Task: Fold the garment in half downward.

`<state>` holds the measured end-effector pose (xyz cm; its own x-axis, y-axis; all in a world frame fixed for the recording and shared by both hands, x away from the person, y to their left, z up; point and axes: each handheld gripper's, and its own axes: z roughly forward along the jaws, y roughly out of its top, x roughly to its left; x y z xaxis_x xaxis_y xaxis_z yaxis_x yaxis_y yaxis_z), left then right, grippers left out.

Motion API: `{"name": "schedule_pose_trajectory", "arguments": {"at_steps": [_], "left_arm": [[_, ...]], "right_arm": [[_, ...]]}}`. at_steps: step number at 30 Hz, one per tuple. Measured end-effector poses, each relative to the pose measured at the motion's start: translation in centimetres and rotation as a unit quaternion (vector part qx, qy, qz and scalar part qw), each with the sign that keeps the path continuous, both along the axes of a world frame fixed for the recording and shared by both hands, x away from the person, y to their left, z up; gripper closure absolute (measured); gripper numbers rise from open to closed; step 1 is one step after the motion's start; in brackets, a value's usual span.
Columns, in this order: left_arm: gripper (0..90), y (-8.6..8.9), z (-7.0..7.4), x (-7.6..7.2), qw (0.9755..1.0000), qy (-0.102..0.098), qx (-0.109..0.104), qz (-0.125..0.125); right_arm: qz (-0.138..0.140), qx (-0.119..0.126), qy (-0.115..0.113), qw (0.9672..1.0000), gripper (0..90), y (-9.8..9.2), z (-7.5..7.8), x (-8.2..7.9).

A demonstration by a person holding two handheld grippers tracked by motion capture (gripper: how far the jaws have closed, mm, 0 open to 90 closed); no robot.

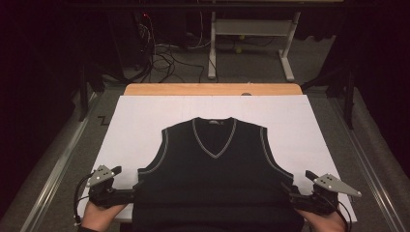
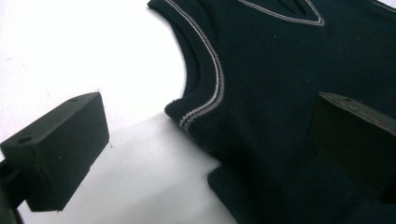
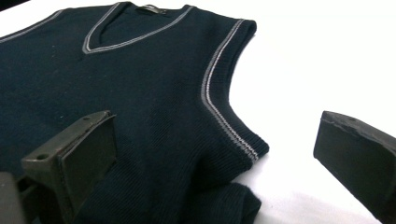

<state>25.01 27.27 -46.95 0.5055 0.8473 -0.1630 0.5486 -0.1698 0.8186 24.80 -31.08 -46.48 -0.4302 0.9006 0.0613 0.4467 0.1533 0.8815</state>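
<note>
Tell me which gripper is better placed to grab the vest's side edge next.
Neither clearly: the left gripper and right gripper flank the vest symmetrically, jaws open at its side edges. Left perhaps; one jaw already overlaps fabric.

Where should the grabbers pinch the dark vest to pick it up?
Probably the two lower side edges of the vest, where the knit bunches near each open gripper. It lies flat, neck away, so the left gripper could slide in from its left edge and the right gripper from its right.
</note>
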Motion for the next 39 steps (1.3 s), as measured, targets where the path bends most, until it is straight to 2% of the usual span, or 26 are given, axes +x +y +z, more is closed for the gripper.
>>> {"name": "schedule_pose_trajectory", "arguments": {"at_steps": [4,7,8,10,11,17,24,27,32,35,39], "left_arm": [[0.0,0.0,-0.5,1.4,0.9999,0.011,-0.007,0.006],[0.0,0.1,-0.5,2.5,0.9995,0.022,-0.021,0.006],[0.0,0.0,-0.4,2.9,0.9996,0.023,-0.016,0.009],[0.0,-0.4,0.1,3.4,0.9998,0.005,0.009,0.016],[0.0,-0.7,0.6,3.8,0.9999,0.000,0.011,0.013],[0.0,-2.3,1.8,6.8,0.9999,0.002,-0.010,0.001],[0.0,-4.0,2.9,10.3,1.0000,0.008,-0.004,0.003],[0.0,-4.3,3.2,11.7,0.9998,0.014,-0.011,0.012],[0.0,-5.0,3.6,13.7,0.9996,0.024,-0.007,0.014],[1.7,-5.2,3.7,15.0,0.9995,0.022,0.009,0.022],[2.4,-5.3,2.7,17.1,0.9976,0.061,0.005,0.032]], "right_arm": [[0.002,0.004,0.007,1.0000,0.2,0.1,0.1,1.0],[0.000,-0.004,0.009,0.9999,0.2,0.2,0.7,2.6],[0.000,-0.004,0.009,0.9999,0.2,0.2,0.7,2.6],[0.002,-0.013,0.010,0.9999,0.2,0.4,1.0,3.6],[0.004,-0.016,0.011,0.9998,0.1,0.5,1.1,4.2],[-0.005,-0.031,0.010,0.9995,0.2,1.2,1.8,7.6],[-0.016,-0.029,0.012,0.9994,0.2,1.5,2.9,10.9],[-0.016,-0.026,0.015,0.9994,0.2,1.8,3.2,11.9],[-0.020,-0.039,0.022,0.9988,0.3,2.4,3.1,13.4],[-0.019,-0.041,0.032,0.9985,0.4,2.8,2.6,14.5],[-0.022,-0.043,0.042,0.9980,0.4,3.5,1.9,16.0]]}}
